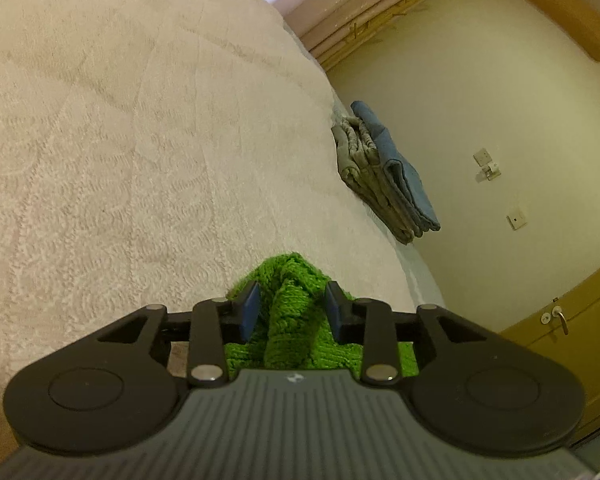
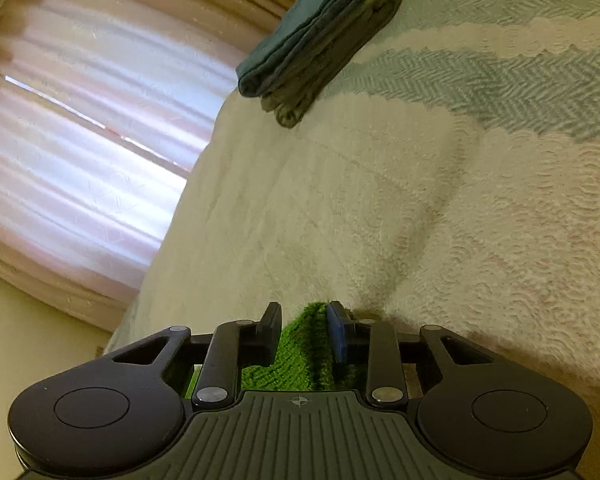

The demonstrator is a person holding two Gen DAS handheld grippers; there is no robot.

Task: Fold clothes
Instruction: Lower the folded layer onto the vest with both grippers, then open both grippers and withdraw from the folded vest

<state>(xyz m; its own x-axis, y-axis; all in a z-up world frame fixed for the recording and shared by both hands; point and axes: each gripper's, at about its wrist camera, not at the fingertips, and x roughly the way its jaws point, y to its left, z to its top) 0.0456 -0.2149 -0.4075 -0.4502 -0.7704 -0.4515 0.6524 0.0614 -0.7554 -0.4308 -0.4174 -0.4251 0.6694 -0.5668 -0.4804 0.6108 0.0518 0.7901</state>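
Left wrist view shows my left gripper [image 1: 291,307] with a raised ridge of the green knit garment [image 1: 290,320] between its blue pads, jaws partly open and not clearly pressing on it. My right gripper [image 2: 303,330] straddles another edge the same way; I cannot tell if its pads bite. The garment lies on the cream bedspread [image 1: 120,140], close under both tools. I judge it soft, light and stretchy, so I want the edge bunched deep between the pads.

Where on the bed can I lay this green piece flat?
Bare bedspread stretches ahead of both grippers, between the green knit and the folded stack. Only the bed's far edge by that stack is taken.
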